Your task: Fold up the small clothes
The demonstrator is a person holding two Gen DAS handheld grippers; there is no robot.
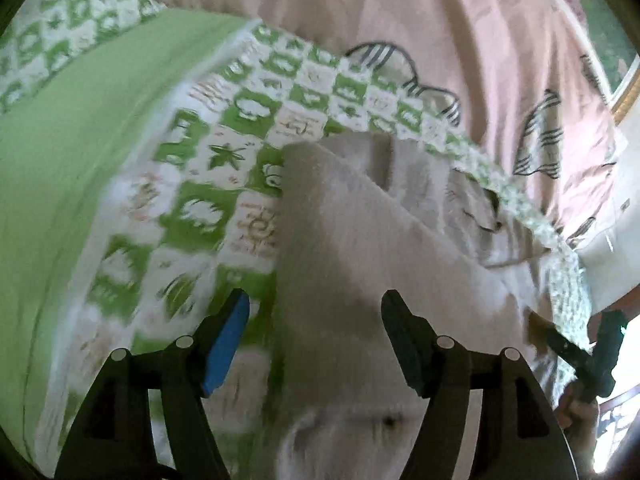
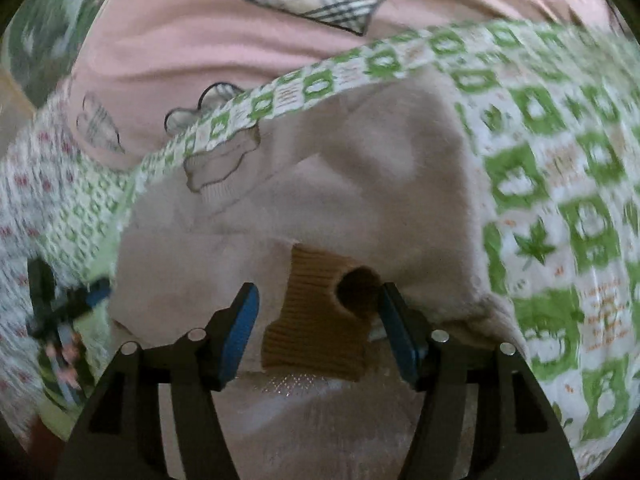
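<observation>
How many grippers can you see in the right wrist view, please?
2. The right gripper fills the bottom centre, jaws open over the beige garment. The left gripper shows blurred at the left edge, beside the garment.

The fuzzy beige garment (image 2: pixel 320 184) lies flat on the green-and-white checked cover (image 1: pixel 224 168), so room above it is free. Behind rises the pink bedding with plaid hearts (image 2: pixel 224 40) — a soft wall. The plain green strip (image 1: pixel 80 132) lies bare.
</observation>
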